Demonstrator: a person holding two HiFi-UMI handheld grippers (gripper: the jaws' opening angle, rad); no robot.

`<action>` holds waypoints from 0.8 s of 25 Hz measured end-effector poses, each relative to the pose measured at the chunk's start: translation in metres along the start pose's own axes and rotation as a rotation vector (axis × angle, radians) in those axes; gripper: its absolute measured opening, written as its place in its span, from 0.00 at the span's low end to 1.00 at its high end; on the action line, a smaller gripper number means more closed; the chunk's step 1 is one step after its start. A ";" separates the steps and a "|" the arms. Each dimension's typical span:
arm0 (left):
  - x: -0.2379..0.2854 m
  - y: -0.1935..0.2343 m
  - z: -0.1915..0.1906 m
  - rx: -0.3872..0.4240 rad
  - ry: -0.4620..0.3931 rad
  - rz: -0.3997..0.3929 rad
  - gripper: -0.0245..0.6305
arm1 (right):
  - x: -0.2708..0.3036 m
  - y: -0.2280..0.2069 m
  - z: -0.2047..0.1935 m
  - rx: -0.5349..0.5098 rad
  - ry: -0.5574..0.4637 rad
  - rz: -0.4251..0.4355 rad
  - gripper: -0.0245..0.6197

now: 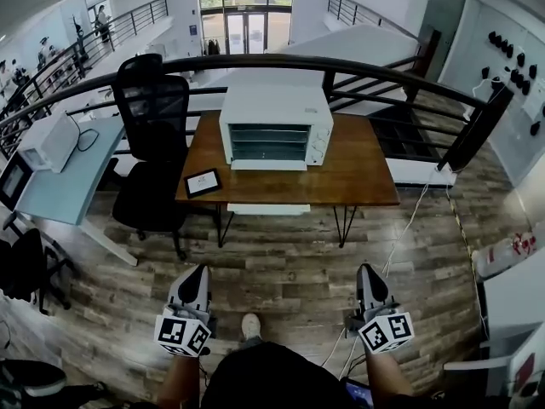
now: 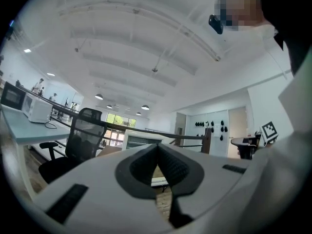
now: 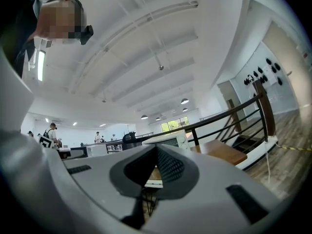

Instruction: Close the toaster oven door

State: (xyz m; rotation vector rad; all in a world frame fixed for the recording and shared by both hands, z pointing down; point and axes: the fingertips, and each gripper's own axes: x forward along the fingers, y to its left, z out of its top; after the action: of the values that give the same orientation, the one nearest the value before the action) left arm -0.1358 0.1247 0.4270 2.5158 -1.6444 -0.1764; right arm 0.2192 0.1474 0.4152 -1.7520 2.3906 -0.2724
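While I stand back from the worktop (image 1: 358, 177), toaster oven (image 1: 275, 126): mid worktop, door (image 1: 269, 165) dropped open toward me
left gripper (image 1: 201, 269): jaws together, empty
right gripper (image 1: 364, 268): jaws together, empty
position: both low over the floor (image 1: 281, 258), well apart from worktop

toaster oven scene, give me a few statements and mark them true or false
1. The toaster oven stands on the wooden table. True.
2. Its door is shut. False: it is folded down, open.
3. A tablet lies on the table to the left of the oven. True.
4. Both grippers touch the oven. False: the left gripper and right gripper are over the floor, short of the table, jaws together and empty.
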 end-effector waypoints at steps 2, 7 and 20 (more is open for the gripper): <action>0.017 0.013 0.002 0.002 -0.002 -0.009 0.05 | 0.022 0.002 0.000 -0.006 0.001 -0.004 0.04; 0.049 0.049 0.008 -0.005 -0.011 -0.025 0.05 | 0.077 0.013 -0.001 -0.027 0.000 -0.001 0.04; 0.091 0.122 -0.005 -0.047 0.014 -0.034 0.05 | 0.148 0.032 -0.016 -0.066 0.034 -0.032 0.04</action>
State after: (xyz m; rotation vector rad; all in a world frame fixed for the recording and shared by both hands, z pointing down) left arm -0.2086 -0.0070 0.4507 2.5055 -1.5747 -0.1982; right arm 0.1417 0.0167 0.4195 -1.8292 2.4235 -0.2318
